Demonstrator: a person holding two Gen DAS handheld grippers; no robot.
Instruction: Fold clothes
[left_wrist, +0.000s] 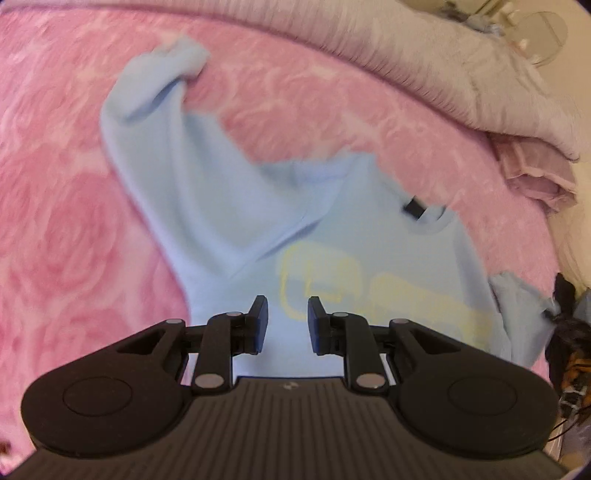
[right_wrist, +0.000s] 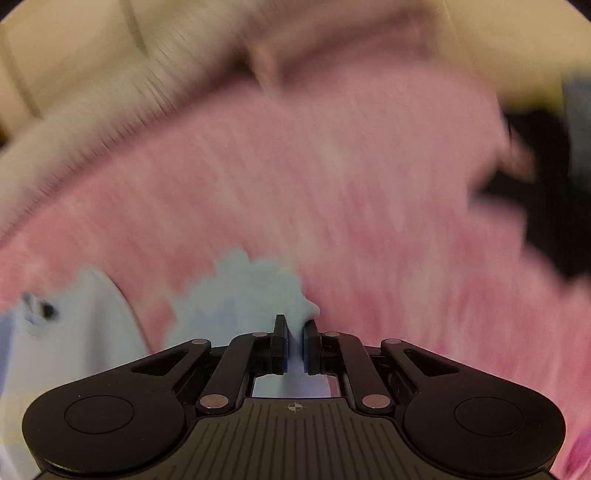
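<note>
A light blue sweatshirt (left_wrist: 332, 229) lies spread on the pink blanket (left_wrist: 55, 184), directly ahead of the left hand-held gripper (left_wrist: 287, 321), whose fingers stand apart above the chest print. Its sleeve (left_wrist: 155, 110) stretches up-left. The right hand-held gripper (right_wrist: 294, 341) is clamped on the bunched other sleeve (right_wrist: 243, 291).

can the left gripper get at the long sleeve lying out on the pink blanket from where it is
Probably yes. The left gripper hangs open over the light blue sweatshirt, and the sleeve lies in plain sight on the pink blanket ahead, nothing on it or across the way.
</note>
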